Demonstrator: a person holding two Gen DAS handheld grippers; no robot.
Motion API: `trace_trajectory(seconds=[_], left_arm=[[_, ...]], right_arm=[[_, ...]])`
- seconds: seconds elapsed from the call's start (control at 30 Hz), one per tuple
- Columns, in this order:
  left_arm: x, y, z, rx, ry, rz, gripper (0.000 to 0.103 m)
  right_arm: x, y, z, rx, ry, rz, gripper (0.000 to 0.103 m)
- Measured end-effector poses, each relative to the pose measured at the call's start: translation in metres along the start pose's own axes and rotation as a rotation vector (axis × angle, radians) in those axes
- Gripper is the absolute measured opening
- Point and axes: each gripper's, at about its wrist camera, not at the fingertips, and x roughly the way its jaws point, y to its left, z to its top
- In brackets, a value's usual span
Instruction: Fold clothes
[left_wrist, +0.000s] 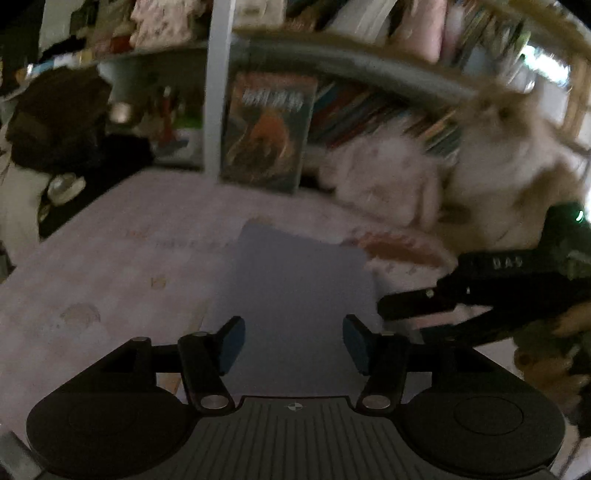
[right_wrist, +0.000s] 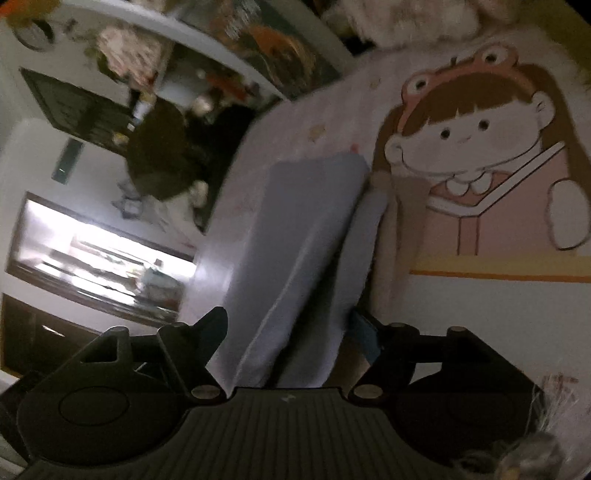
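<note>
Right wrist view shows both grippers, left gripper (left_wrist: 293, 341) and right gripper (right_wrist: 288, 334), spread wide around the blue-grey folded cloth (right_wrist: 295, 236), so its loose raised layer may slide apart.

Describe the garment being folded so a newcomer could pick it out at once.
On the pale printed bedspread, in front of the bookshelf, lies a plain blue-grey garment, between both grippers. Unlike the cartoon-girl print beside it, it carries no pattern.

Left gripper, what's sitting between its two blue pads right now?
In the left wrist view, the left gripper is open, and only the pale blue folded cloth shows between its pads. Whether they touch it is unclear.
</note>
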Motion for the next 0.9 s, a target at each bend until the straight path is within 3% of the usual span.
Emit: trace_trajectory(seconds=[0.07,0.1,0.13,0.2,0.27,0.57,0.63,0.8,0.9], left_arm=[[0.012,-0.011,-0.012,0.058,0.043,0.000,0.050],[0.017,-0.018,-0.019,0.091,0.058,0.008,0.049],[0.020,-0.022,-0.024,0.105,0.070,0.015,0.049],[0.021,-0.022,-0.030,0.084,0.079,0.010,0.048],[0.019,-0.019,-0.030,0.055,0.077,-0.009,0.048],[0.029,-0.026,-0.033,0.135,0.115,-0.006,0.051],[0.028,-0.025,-0.032,0.135,0.115,-0.013,0.051],[0.028,-0.024,-0.032,0.157,0.117,-0.025,0.053],[0.020,-0.025,-0.022,0.152,0.113,-0.017,0.053]], right_arm=[[0.014,0.001,0.004,0.009,0.013,-0.007,0.067],[0.018,0.004,0.005,-0.005,0.011,-0.023,0.057],[0.021,0.008,0.007,-0.022,0.007,-0.042,0.033],[0.020,0.016,0.006,-0.092,-0.010,-0.060,0.016],[0.009,0.028,-0.001,-0.211,-0.040,-0.049,0.015],[0.007,0.004,-0.007,-0.232,-0.056,-0.175,0.019],[0.001,0.010,-0.008,-0.271,-0.097,-0.212,0.027],[-0.019,-0.005,0.007,-0.139,-0.162,-0.183,0.031],[-0.027,-0.006,0.012,-0.151,-0.176,-0.230,0.037]])
